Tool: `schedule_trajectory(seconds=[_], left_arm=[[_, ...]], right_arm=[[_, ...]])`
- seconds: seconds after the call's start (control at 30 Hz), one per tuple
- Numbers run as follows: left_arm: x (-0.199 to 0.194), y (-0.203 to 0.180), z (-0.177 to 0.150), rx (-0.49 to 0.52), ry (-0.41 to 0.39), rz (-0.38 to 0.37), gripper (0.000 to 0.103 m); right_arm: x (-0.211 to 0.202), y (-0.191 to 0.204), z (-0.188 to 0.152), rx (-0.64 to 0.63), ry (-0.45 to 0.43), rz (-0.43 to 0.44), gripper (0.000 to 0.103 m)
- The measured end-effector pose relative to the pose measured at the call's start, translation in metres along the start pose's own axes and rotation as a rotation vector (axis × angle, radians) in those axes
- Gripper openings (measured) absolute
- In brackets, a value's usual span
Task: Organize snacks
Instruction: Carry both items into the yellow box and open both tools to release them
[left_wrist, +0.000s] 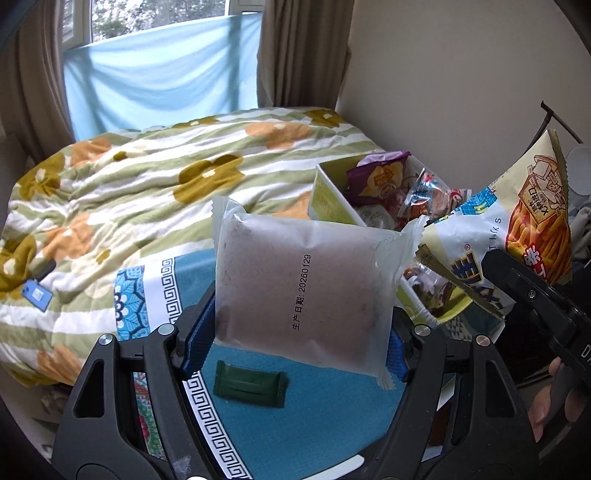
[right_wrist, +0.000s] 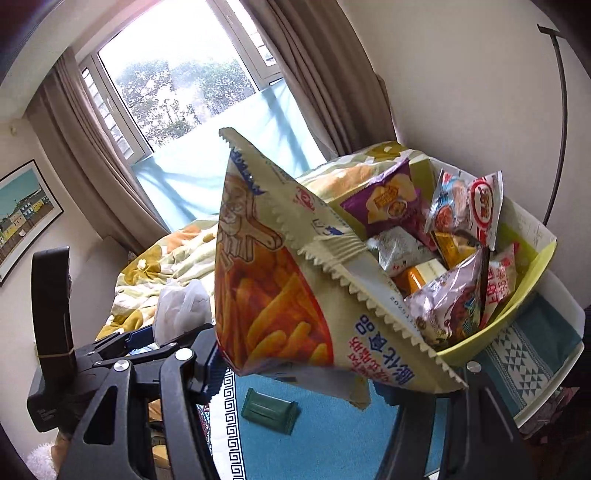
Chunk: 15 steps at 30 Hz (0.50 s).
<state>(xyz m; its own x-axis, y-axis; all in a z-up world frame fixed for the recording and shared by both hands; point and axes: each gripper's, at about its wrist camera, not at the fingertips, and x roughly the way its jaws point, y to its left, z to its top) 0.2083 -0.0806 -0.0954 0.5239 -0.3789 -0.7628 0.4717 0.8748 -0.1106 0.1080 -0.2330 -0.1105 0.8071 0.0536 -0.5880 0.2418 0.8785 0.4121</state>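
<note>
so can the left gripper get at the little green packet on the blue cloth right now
Probably not yet: the left gripper is shut on the frosted white packet. The green packet lies bare on the blue cloth below, with nothing over it.

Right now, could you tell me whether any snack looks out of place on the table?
Yes: a small dark green packet lies alone on the blue tablecloth, outside the snack-filled bin, while both grippers hold other packs.

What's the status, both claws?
Left claw shut on frosted pack. Right claw shut on chip bag. Bin ahead, nearly full.
</note>
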Motion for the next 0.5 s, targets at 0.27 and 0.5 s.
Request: schedule_trajectory(seconds=[0.27,0.5], left_arm=[[0.031,-0.083,0.037,-0.005,-0.002,-0.009,0.072],[0.112,-0.152,0.06,-0.026,0.083,0.011,0.072]], right_arm=[[-0.025,-0.071,0.058,-0.034,0.003,-0.025,0.059],[-0.02,-0.148,0.094,-0.014,0.041,-0.007,0.059]])
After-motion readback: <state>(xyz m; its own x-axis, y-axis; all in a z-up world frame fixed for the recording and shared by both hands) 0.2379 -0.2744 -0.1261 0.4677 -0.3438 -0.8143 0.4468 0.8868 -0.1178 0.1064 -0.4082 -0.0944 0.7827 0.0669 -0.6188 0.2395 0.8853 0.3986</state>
